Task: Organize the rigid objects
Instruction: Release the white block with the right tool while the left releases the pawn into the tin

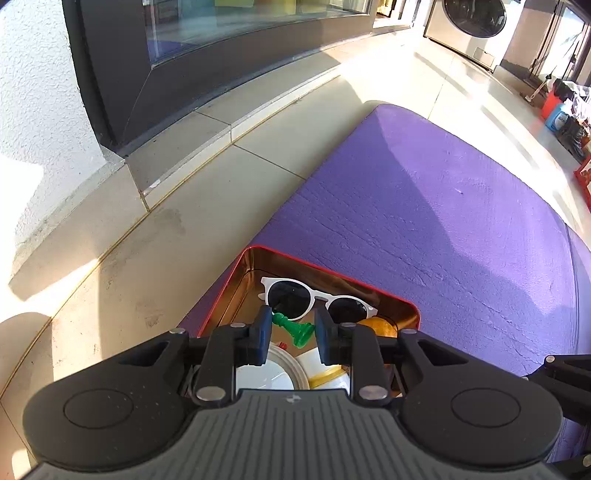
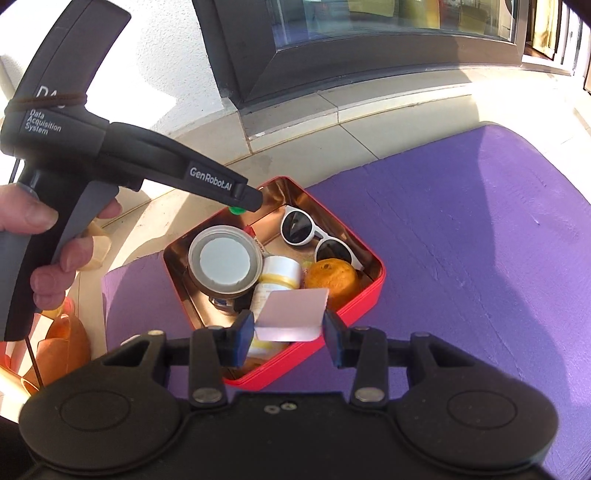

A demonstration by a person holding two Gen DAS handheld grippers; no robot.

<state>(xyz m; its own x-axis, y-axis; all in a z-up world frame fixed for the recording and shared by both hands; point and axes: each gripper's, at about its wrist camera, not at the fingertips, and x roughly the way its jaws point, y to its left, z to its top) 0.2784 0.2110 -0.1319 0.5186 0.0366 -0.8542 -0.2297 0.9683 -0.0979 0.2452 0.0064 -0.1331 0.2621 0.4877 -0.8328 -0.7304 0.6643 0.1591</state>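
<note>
A red tin box [image 2: 364, 295] with a shiny gold inside sits on a purple mat [image 2: 480, 240]. In it lie white sunglasses [image 2: 317, 236], an orange [image 2: 332, 277], a jar with a white lid [image 2: 223, 260] and a white bottle with a yellow band [image 2: 280, 273]. My left gripper [image 1: 293, 325] is shut on a green chess piece [image 1: 295, 329], held crosswise above the box's far corner. In the right wrist view the left gripper [image 2: 251, 199] reaches in from the left, a hand on its handle. My right gripper [image 2: 290, 326] is shut on a pale flat card [image 2: 291, 314] over the box's near side.
The mat lies on a pale tiled floor [image 1: 166, 258] beside a dark window frame [image 1: 122, 92] and a white wall. A washing machine [image 1: 472, 22] stands far back. Orange items [image 2: 70, 339] sit left of the mat. Red and blue containers [image 1: 557, 110] stand at the far right.
</note>
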